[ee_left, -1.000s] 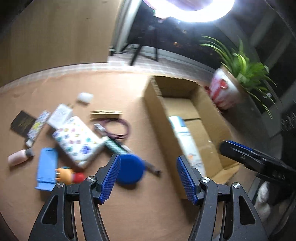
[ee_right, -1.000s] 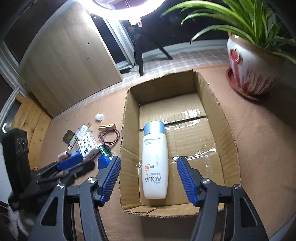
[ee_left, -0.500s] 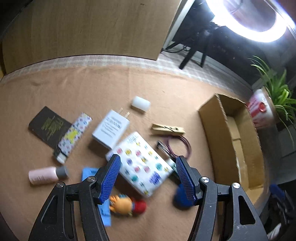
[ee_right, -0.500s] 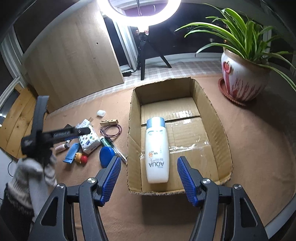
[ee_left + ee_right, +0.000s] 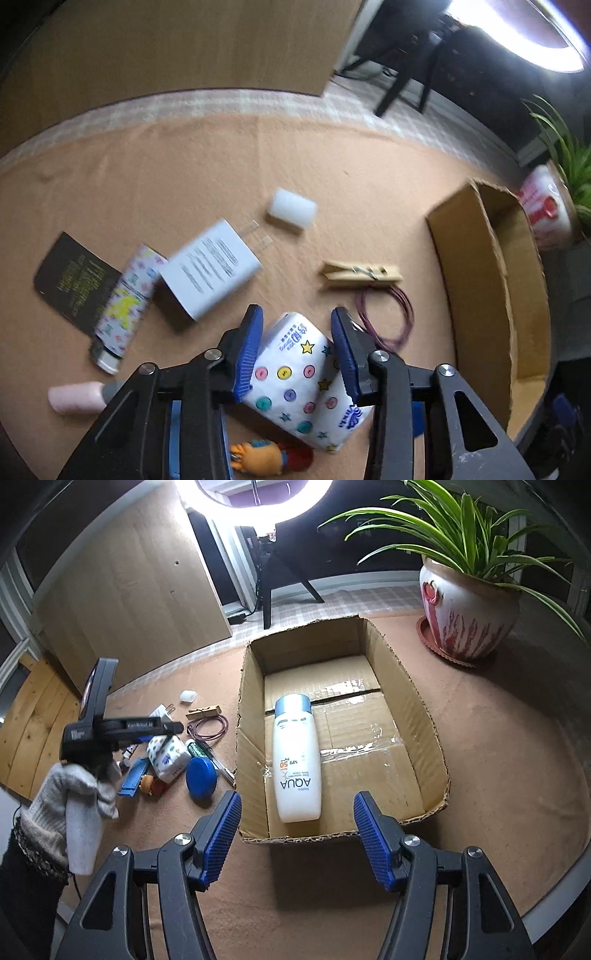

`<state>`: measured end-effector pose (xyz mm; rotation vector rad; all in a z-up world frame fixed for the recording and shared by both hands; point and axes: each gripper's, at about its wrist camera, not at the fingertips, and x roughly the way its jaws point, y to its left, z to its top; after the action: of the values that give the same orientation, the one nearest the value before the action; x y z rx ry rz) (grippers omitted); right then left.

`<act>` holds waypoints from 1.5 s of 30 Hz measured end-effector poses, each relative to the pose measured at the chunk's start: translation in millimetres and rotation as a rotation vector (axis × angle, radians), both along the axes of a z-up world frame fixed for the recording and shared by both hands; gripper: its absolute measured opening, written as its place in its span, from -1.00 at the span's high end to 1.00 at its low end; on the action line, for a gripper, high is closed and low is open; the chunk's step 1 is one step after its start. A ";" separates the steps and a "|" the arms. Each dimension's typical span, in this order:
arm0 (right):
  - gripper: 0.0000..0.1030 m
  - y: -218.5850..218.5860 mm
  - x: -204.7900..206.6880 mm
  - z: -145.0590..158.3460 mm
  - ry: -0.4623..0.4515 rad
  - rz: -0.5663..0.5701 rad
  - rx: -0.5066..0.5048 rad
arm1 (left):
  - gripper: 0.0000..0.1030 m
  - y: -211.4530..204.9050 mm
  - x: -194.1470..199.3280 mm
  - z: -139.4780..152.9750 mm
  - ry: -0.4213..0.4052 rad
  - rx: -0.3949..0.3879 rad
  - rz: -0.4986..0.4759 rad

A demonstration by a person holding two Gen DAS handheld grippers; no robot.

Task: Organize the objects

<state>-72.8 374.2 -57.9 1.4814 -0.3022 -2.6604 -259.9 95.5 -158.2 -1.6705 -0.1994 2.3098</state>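
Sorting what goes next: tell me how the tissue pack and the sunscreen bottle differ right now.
The tissue pack lies on the brown mat among the clutter; the sunscreen bottle already lies inside the cardboard box. The pack is a soft wrapper printed with coloured buttons and stars; the bottle is rigid, plain white with a blue cap. The left gripper straddles the pack, jaws not yet closed on it; the right gripper hangs open, short of the bottle. Both are mostly white.

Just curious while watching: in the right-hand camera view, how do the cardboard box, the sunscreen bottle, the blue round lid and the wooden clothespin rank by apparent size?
1. cardboard box
2. sunscreen bottle
3. blue round lid
4. wooden clothespin, though it lies farther from the camera.
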 end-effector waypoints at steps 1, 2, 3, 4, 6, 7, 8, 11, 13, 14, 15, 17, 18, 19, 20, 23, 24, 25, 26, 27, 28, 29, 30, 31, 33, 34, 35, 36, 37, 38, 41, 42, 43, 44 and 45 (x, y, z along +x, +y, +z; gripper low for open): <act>-0.16 -0.7 -0.9 0.0 -0.001 0.003 -0.001 | 0.22 2.5 5.3 -0.4 0.005 -0.002 -0.017; -0.16 -1.9 -1.7 -0.2 -0.001 0.007 -0.002 | 0.24 4.6 10.9 -0.4 0.013 -0.006 -0.031; -0.16 -3.8 -2.6 -0.7 -0.003 0.013 -0.004 | 0.26 7.4 16.1 0.0 0.019 -0.005 -0.050; -0.16 -5.9 -3.4 -1.4 -0.005 0.019 -0.006 | 0.27 9.6 21.2 0.4 0.024 -0.005 -0.066; -0.16 -10.7 -4.6 -2.8 -0.010 0.034 -0.011 | 0.29 14.7 32.5 1.1 0.034 -0.004 -0.104; -0.16 -13.3 -5.3 -3.5 -0.011 0.042 -0.014 | 0.29 17.2 37.9 1.0 0.036 0.000 -0.121; -0.16 -16.6 -6.1 -4.0 -0.012 0.053 -0.015 | 0.29 20.5 45.1 1.0 0.039 0.004 -0.142; -0.16 -25.7 -6.8 -5.3 -0.020 0.084 -0.021 | 0.29 30.0 65.4 -0.7 0.051 0.008 -0.204; -0.16 -30.4 -7.0 -6.3 -0.024 0.099 -0.024 | 0.29 37.1 82.1 -1.0 0.061 0.008 -0.250; -0.16 -33.9 -6.9 -7.0 -0.025 0.107 -0.025 | 0.29 39.7 87.8 -1.0 0.064 0.007 -0.265; -0.16 -36.2 -6.9 -7.9 -0.027 0.114 -0.028 | 0.29 42.7 96.7 -1.1 0.069 0.006 -0.286; -0.16 -40.5 -7.3 -10.3 -0.033 0.131 -0.040 | 0.29 47.9 115.4 -1.2 0.077 0.009 -0.318; -0.16 -43.7 -7.4 -12.4 -0.039 0.147 -0.050 | 0.29 49.5 121.9 -1.5 0.079 0.015 -0.327; -0.16 -45.4 -7.0 -14.0 -0.043 0.156 -0.055 | 0.29 50.2 129.4 -1.8 0.081 0.021 -0.331; -0.16 -48.7 -6.7 -16.2 -0.047 0.172 -0.061 | 0.29 49.6 137.7 -1.3 0.086 0.023 -0.331; -0.16 -58.1 -6.3 -22.4 -0.052 0.203 -0.058 | 0.15 45.1 153.6 5.1 0.116 -0.004 -0.297; -0.16 -61.3 -6.5 -24.6 -0.053 0.212 -0.060 | 0.13 41.5 158.2 9.6 0.128 -0.002 -0.285; -0.16 -63.4 -7.1 -26.0 -0.056 0.218 -0.065 | 0.13 36.7 162.6 14.8 0.143 0.005 -0.266; -0.16 -66.9 -7.7 -27.9 -0.061 0.230 -0.077 | 0.12 30.3 167.8 21.0 0.156 0.013 -0.242; -0.16 -70.0 -8.3 -29.1 -0.068 0.241 -0.083 | 0.10 25.4 171.4 25.2 0.163 0.019 -0.222; -0.16 -73.3 -9.6 -30.1 -0.074 0.248 -0.077 | 0.07 18.0 176.8 29.9 0.168 0.033 -0.196; -0.20 -75.5 -10.1 -30.1 -0.074 0.256 -0.068 | 0.07 13.5 180.6 31.9 0.165 0.043 -0.182; -0.20 -78.5 -10.8 -29.8 -0.074 0.265 -0.053 | 0.07 7.1 184.0 33.1 0.156 0.060 -0.165; -0.20 -81.2 -11.3 -29.3 -0.073 0.275 -0.044 | 0.07 2.7 185.4 32.8 0.144 0.079 -0.150; -0.19 -87.1 -13.0 -29.0 -0.088 0.301 -0.040 | 0.07 -4.5 194.4 30.7 0.114 0.117 -0.129; -0.20 -88.9 -12.6 -28.5 -0.089 0.304 -0.041 | 0.07 -5.3 198.9 28.9 0.100 0.130 -0.122; -0.20 -90.9 -12.2 -27.3 -0.084 0.307 -0.039 | 0.07 -6.8 203.3 27.5 0.092 0.133 -0.117; -0.20 -93.6 -11.6 -25.7 -0.076 0.313 -0.029 | 0.07 -8.3 208.4 26.5 0.088 0.133 -0.114; -0.20 -97.5 -11.0 -24.6 -0.070 0.326 -0.021 | 0.07 -8.5 213.1 24.8 0.082 0.139 -0.111; -0.20 -100.8 -10.9 -24.4 -0.072 0.341 -0.019 | 0.07 -9.3 216.3 22.7 0.077 0.149 -0.110; -0.19 -113.7 -11.4 -30.5 -0.113 0.397 -0.035 | 0.07 -5.0 221.9 16.4 0.066 0.156 -0.116; -0.17 -116.7 -11.8 -34.0 -0.130 0.411 -0.049 | 0.07 -3.3 222.9 15.5 0.064 0.157 -0.120; -0.16 -119.5 -12.7 -38.4 -0.148 0.421 -0.064 | 0.07 -1.8 224.1 15.0 0.065 0.156 -0.122; -0.15 -121.4 -13.7 -42.9 -0.166 0.428 -0.079 | 0.07 -0.6 225.0 14.8 0.065 0.156 -0.124; -0.12 -123.0 -15.5 -48.1 -0.184 0.432 -0.092 | 0.07 -0.3 225.6 14.8 0.064 0.158 -0.125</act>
<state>-88.3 251.3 -106.0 1.5570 -0.0983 -2.1542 -34.3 95.3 -143.4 -1.4872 -0.2502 2.1910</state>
